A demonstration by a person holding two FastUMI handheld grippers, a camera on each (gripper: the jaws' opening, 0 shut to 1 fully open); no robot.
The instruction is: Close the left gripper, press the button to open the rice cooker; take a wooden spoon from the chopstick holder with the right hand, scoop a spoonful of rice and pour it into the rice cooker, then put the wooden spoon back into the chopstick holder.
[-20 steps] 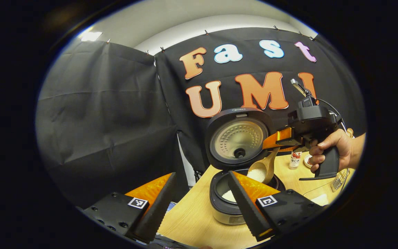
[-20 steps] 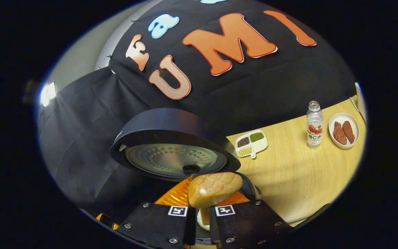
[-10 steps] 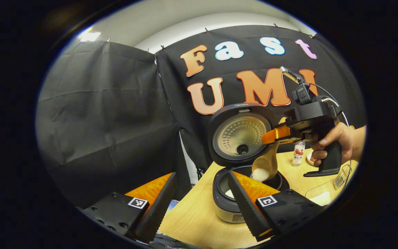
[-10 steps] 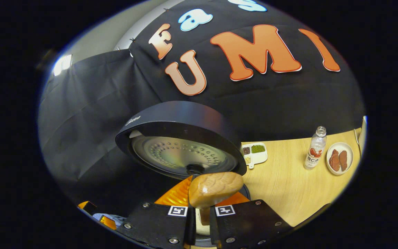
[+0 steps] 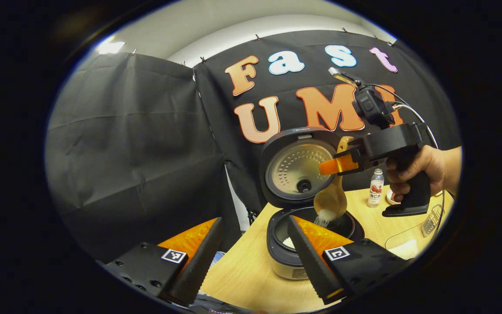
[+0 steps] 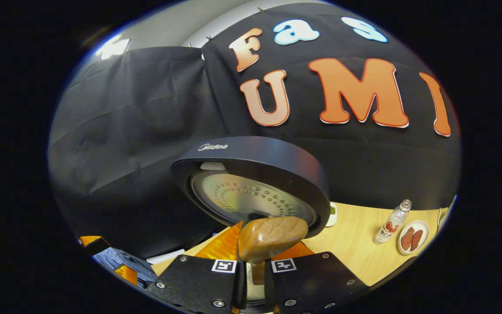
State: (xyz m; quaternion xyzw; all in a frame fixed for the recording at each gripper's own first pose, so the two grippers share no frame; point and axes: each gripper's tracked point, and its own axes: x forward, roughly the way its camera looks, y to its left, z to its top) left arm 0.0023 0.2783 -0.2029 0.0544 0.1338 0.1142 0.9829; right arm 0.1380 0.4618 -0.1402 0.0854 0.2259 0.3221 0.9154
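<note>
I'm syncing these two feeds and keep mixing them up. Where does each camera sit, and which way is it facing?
Left gripper view: rides the left gripper, held back with its fingers apart, facing the open rice cooker; the right gripper and a hand tip the wooden spoon.
Right gripper view: rides the right gripper, fingers clamping the wooden spoon, facing the cooker's raised lid.
Shared: cooker, spoon, bottle, table.
</note>
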